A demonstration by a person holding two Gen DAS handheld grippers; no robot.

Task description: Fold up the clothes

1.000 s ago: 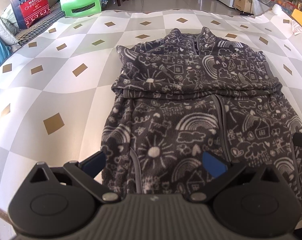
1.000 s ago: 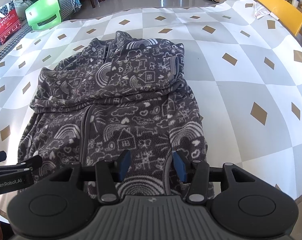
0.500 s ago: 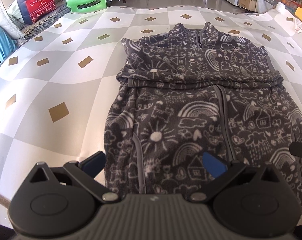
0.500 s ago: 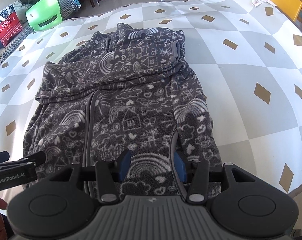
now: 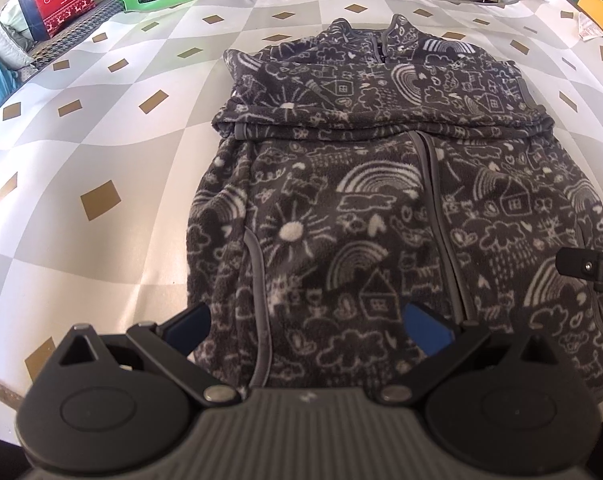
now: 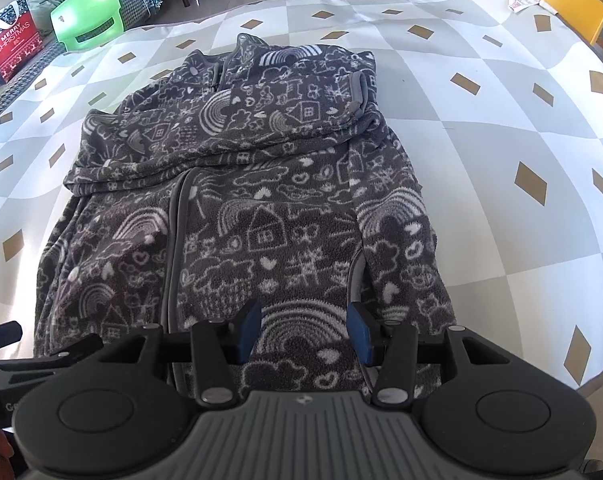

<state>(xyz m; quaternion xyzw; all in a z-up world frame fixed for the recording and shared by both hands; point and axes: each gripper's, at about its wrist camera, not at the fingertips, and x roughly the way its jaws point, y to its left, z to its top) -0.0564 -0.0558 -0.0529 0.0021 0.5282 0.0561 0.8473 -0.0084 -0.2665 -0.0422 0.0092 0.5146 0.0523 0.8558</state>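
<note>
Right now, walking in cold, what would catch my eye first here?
The dark grey fleece jacket covered in white doodles of rainbows and houses, lying flat mid-table with its sleeves folded across the chest. It lies on a tablecloth of pale diamonds with gold squares. Nearest the cameras, the left gripper and right gripper hover open over the jacket's near hem.

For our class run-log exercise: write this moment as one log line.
stage: before hem fold | fleece jacket: flat on table, sleeves folded in | left gripper: open over hem | right gripper: open over hem
</note>
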